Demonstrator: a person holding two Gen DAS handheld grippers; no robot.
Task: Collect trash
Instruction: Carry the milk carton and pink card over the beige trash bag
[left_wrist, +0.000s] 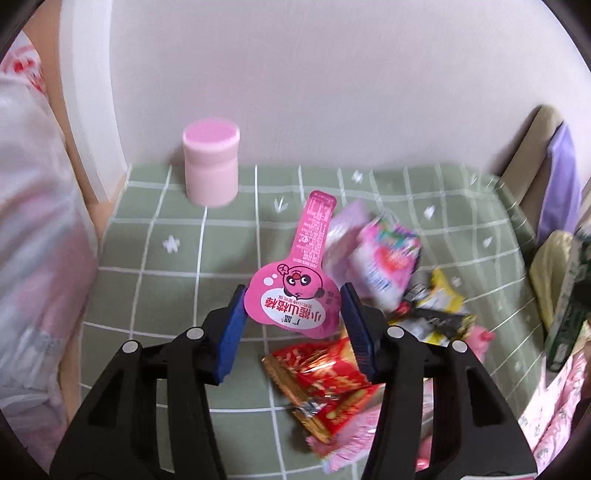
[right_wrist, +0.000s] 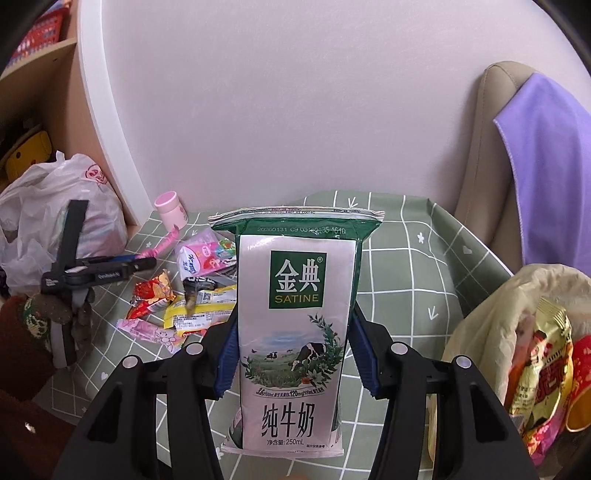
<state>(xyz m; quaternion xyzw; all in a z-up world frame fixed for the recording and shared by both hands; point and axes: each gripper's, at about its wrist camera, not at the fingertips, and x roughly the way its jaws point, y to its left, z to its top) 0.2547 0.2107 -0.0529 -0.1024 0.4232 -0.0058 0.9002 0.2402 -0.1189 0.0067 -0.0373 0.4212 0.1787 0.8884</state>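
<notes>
My right gripper (right_wrist: 295, 350) is shut on an upright Satine milk carton (right_wrist: 295, 314), silver and green, held above the green checked tablecloth (right_wrist: 413, 280). My left gripper (left_wrist: 292, 291) holds a pink lollipop-shaped wrapper (left_wrist: 295, 291) by its round end, a blue pad against each edge. From the right wrist view the left gripper (right_wrist: 147, 263) lies low over the cloth, with the pink wrapper (right_wrist: 162, 246) poking out of its tips. Under and beside it lie a red wrapper (left_wrist: 321, 376), a yellow wrapper (left_wrist: 439, 306) and a pink tissue pack (left_wrist: 384, 258).
A pink lidded bottle (left_wrist: 211, 166) stands by the wall. At the table's right, an open yellowish bag (right_wrist: 517, 325) holds wrappers. A white plastic bag (right_wrist: 55, 214) sits at the left by a shelf. A beige chair with purple cloth (right_wrist: 546, 166) stands at the back right.
</notes>
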